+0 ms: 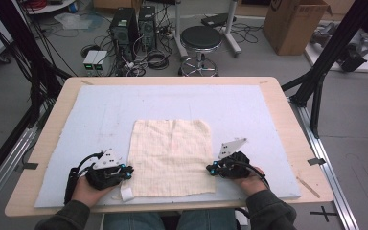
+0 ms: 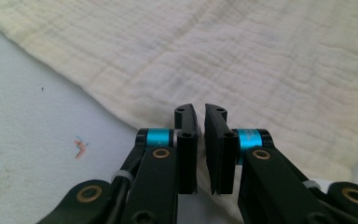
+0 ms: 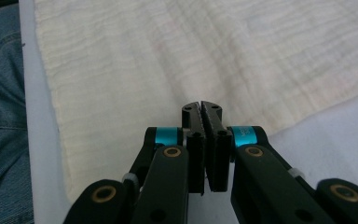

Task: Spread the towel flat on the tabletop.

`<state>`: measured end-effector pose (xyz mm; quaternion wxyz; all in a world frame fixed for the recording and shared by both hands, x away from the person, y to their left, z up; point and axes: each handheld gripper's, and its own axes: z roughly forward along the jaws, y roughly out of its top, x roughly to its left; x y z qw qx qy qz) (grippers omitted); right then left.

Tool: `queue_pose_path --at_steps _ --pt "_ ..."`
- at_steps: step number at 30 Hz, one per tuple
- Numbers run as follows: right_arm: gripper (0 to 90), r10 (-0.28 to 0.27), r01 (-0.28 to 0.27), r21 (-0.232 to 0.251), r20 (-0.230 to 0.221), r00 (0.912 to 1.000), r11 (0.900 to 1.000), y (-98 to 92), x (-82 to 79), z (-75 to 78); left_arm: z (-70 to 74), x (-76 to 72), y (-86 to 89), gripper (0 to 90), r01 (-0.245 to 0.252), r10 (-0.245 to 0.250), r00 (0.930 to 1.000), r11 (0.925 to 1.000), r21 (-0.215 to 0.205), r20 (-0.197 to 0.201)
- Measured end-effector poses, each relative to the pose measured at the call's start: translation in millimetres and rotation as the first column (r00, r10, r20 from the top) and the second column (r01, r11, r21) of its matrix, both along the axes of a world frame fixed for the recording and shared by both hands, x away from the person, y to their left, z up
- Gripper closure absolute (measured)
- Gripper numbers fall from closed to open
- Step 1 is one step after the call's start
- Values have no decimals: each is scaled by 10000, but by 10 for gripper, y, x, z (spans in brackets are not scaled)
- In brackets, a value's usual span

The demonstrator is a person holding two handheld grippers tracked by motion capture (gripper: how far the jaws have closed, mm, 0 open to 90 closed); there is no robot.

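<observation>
A cream, square cloth (image 1: 172,158) lies flat on the pale blue mat (image 1: 182,100), near the person's side. My left gripper (image 1: 128,171) sits at the cloth's left edge close to the near corner. In the left gripper view the cloth (image 2: 261,60) spreads ahead, and the left gripper (image 2: 200,112) has its jaws drawn to a slim gap with the cloth's edge in it. My right gripper (image 1: 210,168) is at the cloth's right edge. In the right gripper view the right gripper (image 3: 201,108) has its jaws pressed together over the edge of the cloth (image 3: 168,60).
The mat covers most of a wooden table (image 1: 287,124). A small white tag (image 1: 126,193) sticks out by the cloth's near left corner. Beyond the table stand a stool (image 1: 200,40), computer towers (image 1: 124,26) and a cardboard box (image 1: 294,24). The person's jeans (image 3: 0,116) border the mat's near edge.
</observation>
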<state>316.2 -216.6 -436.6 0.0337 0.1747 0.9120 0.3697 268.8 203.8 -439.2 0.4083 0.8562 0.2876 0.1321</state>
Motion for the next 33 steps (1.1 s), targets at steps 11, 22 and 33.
queue_pose_path --at_steps 11,22,33 --pt "878 -222 223 143 -94 9997 9996 -150 -29 6 21 -8 -57 831 268 -268 9996 9996 -24 24" --pt "722 -564 572 940 -114 9983 9939 -182 -31 44 71 30 36 688 -274 263 9995 9968 -751 -158" --pt "606 -1185 1201 1692 -191 9928 9782 -219 26 75 91 64 85 626 -378 354 9991 9911 -1273 -214"
